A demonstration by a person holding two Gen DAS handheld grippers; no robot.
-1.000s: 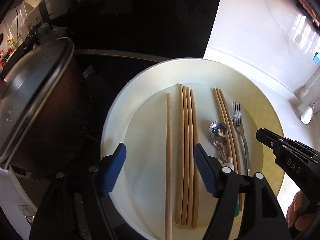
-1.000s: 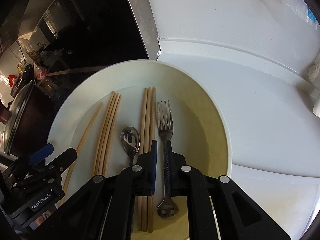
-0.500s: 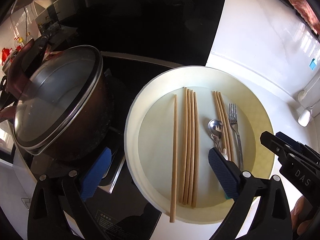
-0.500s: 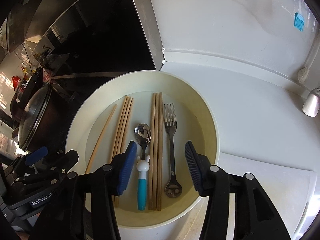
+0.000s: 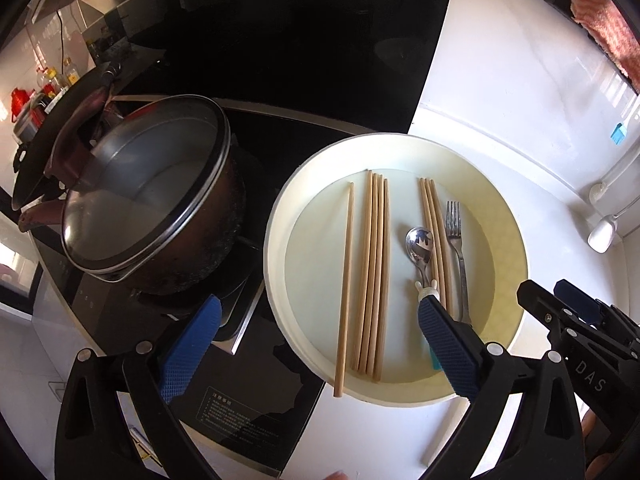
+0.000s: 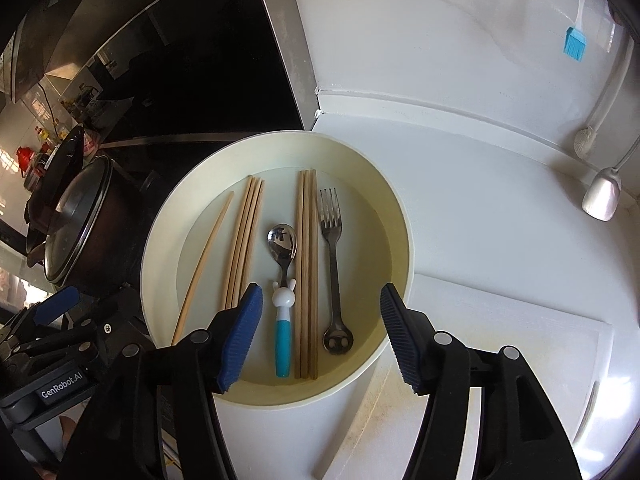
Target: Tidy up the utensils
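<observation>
A round cream tray (image 5: pixel 508 216) (image 6: pixel 400 216) holds the utensils in rows. From left: a single wooden chopstick (image 5: pixel 345 280) (image 6: pixel 204 260) whose end pokes over the rim, a chopstick bundle (image 5: pixel 374 272) (image 6: pixel 242 240), a spoon with a rabbit and teal handle (image 5: pixel 419 242) (image 6: pixel 283 280), a second chopstick bundle (image 5: pixel 433 236) (image 6: pixel 307 264), and a fork (image 5: pixel 458 256) (image 6: pixel 334 264). My left gripper (image 5: pixel 316 344) is open and empty above the tray's near left edge. My right gripper (image 6: pixel 320 332) is open and empty above the tray's near edge.
A brown pot with a glass lid (image 5: pixel 148 200) (image 6: pixel 76 216) stands on a black cooktop (image 5: pixel 248 384) left of the tray. A white board (image 6: pixel 500 360) lies right of the tray. A blue brush (image 6: pixel 575 44) and a white ladle (image 6: pixel 600 196) hang at the back wall.
Both grippers have pulled back and up from the tray. The right gripper, shut close over the fork a second ago, has opened wide. The left gripper has opened wider too.
</observation>
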